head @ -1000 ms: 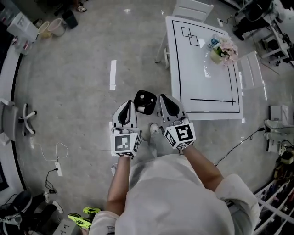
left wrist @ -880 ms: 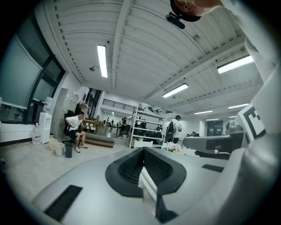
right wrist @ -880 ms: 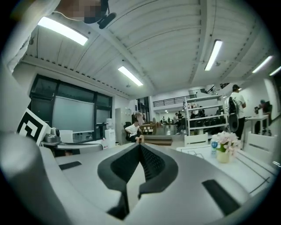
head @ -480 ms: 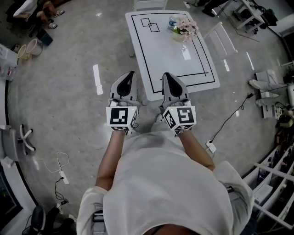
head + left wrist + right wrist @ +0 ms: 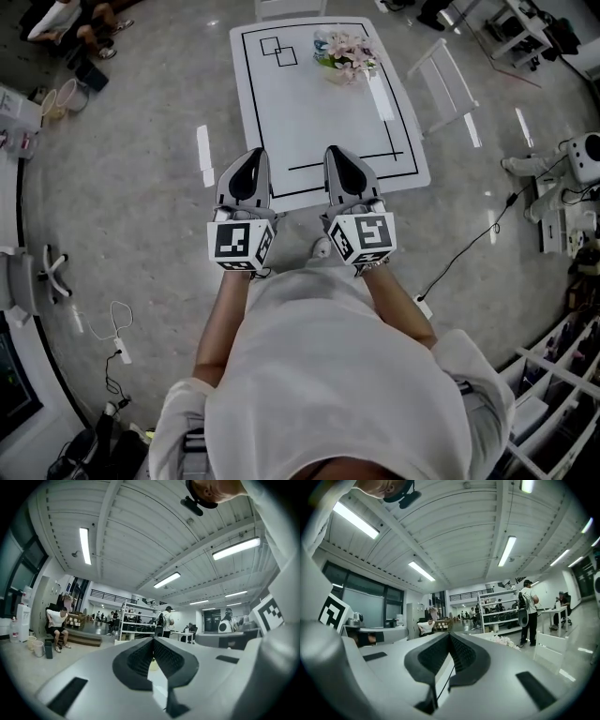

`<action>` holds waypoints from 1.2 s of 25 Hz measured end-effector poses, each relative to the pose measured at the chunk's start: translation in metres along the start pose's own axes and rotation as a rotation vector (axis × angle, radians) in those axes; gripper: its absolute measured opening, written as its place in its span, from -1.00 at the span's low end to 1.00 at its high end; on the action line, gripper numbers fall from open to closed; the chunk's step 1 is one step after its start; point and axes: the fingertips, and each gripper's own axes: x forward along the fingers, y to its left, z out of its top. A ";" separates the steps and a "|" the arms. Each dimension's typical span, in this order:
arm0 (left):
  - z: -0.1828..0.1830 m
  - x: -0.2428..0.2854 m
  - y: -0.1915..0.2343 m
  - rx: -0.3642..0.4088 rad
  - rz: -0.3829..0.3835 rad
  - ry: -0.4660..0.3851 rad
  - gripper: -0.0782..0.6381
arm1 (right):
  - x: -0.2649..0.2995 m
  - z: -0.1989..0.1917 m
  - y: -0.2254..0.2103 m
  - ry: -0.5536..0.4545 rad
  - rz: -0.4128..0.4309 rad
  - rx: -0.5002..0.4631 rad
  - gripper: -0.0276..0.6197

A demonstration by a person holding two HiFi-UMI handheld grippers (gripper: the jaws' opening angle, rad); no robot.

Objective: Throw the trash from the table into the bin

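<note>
Both grippers are held level in front of the person, side by side at the near edge of the table (image 5: 309, 112). The left gripper (image 5: 251, 159) has its jaws pressed together w/ nothing between them. Same for the right gripper (image 5: 336, 156): closed and empty.

The only likely trash on the table is a small clear bottle (image 5: 322, 41) at the far end, just beside a bunch of pale pink flowers (image 5: 349, 56). It's too small to tell if it's capped or has liquid in it. The bin isn't in any view.

Handling, as a guess:
- Prob. thin plastic, so light, smooth and a bit slippery, w/ walls that dent if squeezed hard.
- Best hold is across the round body at mid-height, w/ moderate pressure.
- Come in from the side away from the flowers, since those are soft and would snag or tip.

Materials etc.:
- The tabletop is glossy white, flat and rectangular, w/ black lines marked on it.
- The floor is polished grey.
- The jaw pads are dark and ribbed, set in smooth grey shells.
- A white slatted chair (image 5: 448, 80) stands at the table's right side.
</note>
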 end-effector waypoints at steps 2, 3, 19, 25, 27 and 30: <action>0.004 0.014 -0.019 0.014 0.016 -0.014 -0.76 | -0.003 0.001 -0.023 0.010 0.017 -0.002 -0.88; 0.006 0.020 -0.026 0.020 0.023 -0.019 -0.76 | -0.004 0.001 -0.034 0.013 0.023 -0.004 -0.88; 0.065 0.128 -0.006 0.025 -0.025 -0.122 -0.76 | 0.069 0.032 -0.112 0.079 -0.027 -0.059 -0.88; 0.052 0.160 0.006 0.017 -0.060 -0.099 -0.76 | 0.115 0.033 -0.144 0.164 -0.021 -0.021 -0.88; 0.036 0.168 0.011 -0.007 -0.047 -0.068 -0.76 | 0.134 0.024 -0.151 0.221 0.017 -0.042 -0.88; 0.020 0.184 0.018 -0.024 -0.019 -0.040 -0.76 | 0.168 0.016 -0.164 0.292 0.072 -0.099 -0.88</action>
